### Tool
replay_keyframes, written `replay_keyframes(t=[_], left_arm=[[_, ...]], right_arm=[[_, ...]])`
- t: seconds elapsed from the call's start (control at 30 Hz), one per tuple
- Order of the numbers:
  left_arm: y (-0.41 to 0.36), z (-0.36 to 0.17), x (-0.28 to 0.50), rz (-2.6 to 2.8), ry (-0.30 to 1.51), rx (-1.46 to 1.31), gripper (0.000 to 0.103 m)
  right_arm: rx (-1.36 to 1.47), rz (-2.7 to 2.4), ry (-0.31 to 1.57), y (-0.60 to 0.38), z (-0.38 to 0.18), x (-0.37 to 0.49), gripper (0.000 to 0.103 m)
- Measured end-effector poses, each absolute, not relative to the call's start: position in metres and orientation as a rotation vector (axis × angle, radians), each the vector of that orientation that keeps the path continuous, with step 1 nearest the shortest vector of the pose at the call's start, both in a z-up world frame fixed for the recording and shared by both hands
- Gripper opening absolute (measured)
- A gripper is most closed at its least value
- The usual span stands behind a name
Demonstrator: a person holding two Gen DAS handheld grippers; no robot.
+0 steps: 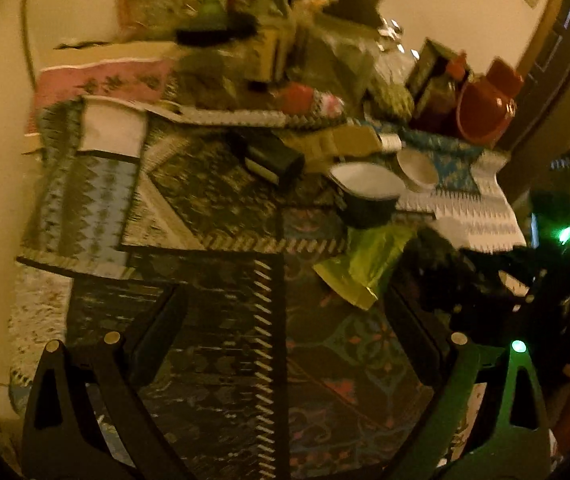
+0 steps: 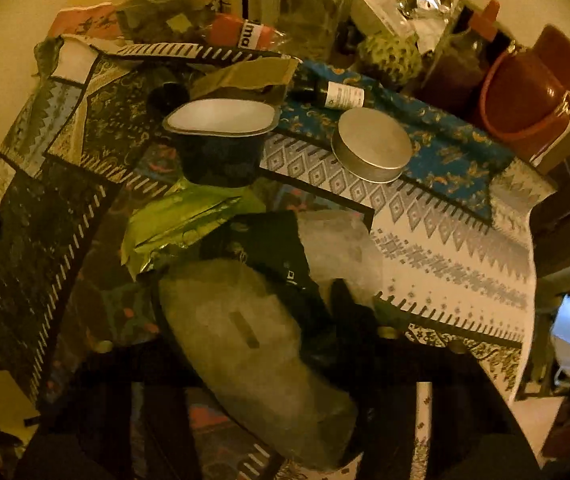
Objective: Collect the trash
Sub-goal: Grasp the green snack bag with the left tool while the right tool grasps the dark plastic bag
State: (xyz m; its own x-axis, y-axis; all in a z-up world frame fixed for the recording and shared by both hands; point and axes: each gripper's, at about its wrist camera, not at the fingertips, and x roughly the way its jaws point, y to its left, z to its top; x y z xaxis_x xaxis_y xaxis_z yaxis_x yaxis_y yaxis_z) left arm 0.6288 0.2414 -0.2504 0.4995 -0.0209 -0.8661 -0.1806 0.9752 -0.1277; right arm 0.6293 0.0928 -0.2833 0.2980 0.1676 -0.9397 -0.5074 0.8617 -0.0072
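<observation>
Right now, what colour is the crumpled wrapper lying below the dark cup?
Yellow-green and shiny; the wrapper shows best in the right wrist view.

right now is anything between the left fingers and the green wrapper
Nothing visible. The left gripper is open over bare patterned cloth, and the green wrapper lies just ahead and to the right. The dark cup sits beyond it.

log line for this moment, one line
left hand-held gripper open, empty | right hand-held gripper shut on crumpled plastic bag | green wrapper, dark cup on table
</observation>
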Motion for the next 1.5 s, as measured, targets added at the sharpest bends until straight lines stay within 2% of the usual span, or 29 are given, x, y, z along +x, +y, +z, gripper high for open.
replay_keyframes(t=[0.07,0.2,0.33,0.6,0.73,0.83,0.9,0.97,1.07,1.27,1.5], left_arm=[[0.234,-0.258,0.636,0.066,1.063,-0.197,0.099],[0.217,-0.276,0.654,-0.006,1.1,-0.172,0.099],[0.202,-0.296,0.673,-0.072,1.145,-0.145,0.099],[0.176,-0.321,0.702,-0.164,1.197,0.023,0.083],[0.173,-0.327,0.711,-0.177,1.206,0.054,0.065],[0.169,-0.328,0.713,-0.189,1.215,0.057,0.063],[0.167,-0.327,0.713,-0.193,1.217,0.066,0.056],[0.165,-0.326,0.712,-0.196,1.219,0.065,0.038],[0.164,-0.323,0.71,-0.218,1.236,0.015,0.025],[0.162,-0.302,0.689,-0.193,1.216,-0.07,0.022],[0.143,-0.253,0.648,-0.136,1.101,-0.108,0.021]], right_arm=[[-0.296,0.468,1.182,0.088,-0.278,0.631,0.022],[-0.22,0.452,1.133,0.071,-0.258,0.636,0.009],[-0.114,0.406,1.08,0.047,-0.233,0.639,0.008],[0.069,0.316,1.01,-0.008,-0.196,0.635,0.007],[0.116,0.277,1.012,-0.026,-0.196,0.626,0.007],[0.16,0.253,1.029,-0.042,-0.199,0.62,0.007],[0.18,0.245,1.037,-0.051,-0.199,0.616,0.007],[0.193,0.235,1.04,-0.058,-0.199,0.61,0.007],[0.207,0.232,1.042,-0.068,-0.197,0.603,0.007],[0.206,0.247,1.015,-0.084,-0.183,0.584,0.007],[0.196,0.291,0.944,-0.108,-0.153,0.56,0.007]])
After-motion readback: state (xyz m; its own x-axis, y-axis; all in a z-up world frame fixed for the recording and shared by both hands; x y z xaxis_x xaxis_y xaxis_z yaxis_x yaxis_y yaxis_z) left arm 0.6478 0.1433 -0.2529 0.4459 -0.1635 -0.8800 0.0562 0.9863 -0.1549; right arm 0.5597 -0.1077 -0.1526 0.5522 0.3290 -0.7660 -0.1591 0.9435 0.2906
